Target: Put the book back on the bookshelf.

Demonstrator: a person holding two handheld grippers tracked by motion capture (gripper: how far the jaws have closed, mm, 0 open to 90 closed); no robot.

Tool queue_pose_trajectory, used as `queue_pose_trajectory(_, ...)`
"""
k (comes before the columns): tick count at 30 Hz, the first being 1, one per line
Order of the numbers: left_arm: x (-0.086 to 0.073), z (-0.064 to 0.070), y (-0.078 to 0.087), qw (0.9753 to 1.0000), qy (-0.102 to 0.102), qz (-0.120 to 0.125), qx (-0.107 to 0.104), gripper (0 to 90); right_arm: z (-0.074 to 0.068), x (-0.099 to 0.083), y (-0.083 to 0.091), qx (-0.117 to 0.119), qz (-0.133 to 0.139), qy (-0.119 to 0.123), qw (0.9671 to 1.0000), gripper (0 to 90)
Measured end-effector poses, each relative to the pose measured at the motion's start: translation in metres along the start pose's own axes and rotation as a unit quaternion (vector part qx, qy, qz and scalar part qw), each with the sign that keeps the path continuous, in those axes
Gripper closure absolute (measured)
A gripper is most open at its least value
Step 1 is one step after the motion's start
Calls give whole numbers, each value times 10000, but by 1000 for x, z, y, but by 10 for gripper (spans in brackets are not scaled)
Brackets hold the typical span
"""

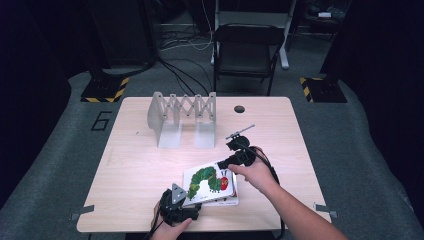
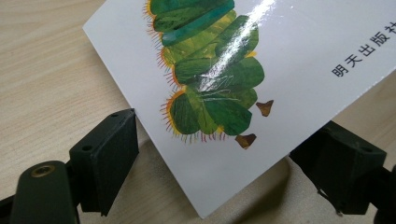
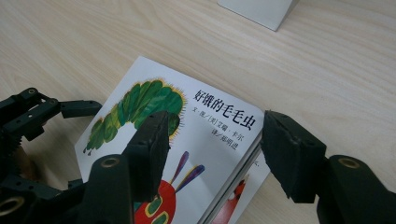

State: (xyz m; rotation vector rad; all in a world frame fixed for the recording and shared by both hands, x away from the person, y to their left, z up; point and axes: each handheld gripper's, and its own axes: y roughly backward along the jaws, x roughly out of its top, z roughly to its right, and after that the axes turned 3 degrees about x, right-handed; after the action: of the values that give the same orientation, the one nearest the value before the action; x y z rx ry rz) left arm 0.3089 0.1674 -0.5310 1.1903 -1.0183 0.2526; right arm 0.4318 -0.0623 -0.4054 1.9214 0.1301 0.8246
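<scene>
The wooden table carries a grey folding rack near its far side. At the near edge lies a picture book with a green caterpillar on its cover, tilted up from a second book beneath it. The right gripper straddles the book's far corner, jaws wide and not clamped. The left gripper sits at the near corner, jaws wide on either side of the lifted cover.
</scene>
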Motion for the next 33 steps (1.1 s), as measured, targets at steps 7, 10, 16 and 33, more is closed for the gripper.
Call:
queue_pose_trajectory(7,0,1,0,10000,-34,23,33,155,3,-2,-5,-70,-93,39,9999,418)
queue_pose_trajectory(10,-1,1,0,10000,-52,17,58,156,5,-3,-7,-101,-121,28,9999,418)
queue_pose_trajectory(16,-1,3,0,9996,-228,9,165,194,11,-8,-15,0,-204,-169,9997,432)
queue_pose_trajectory(33,0,-2,0,9999,-74,151,-22,364,24,-21,-36,-190,-330,-244,9990,411)
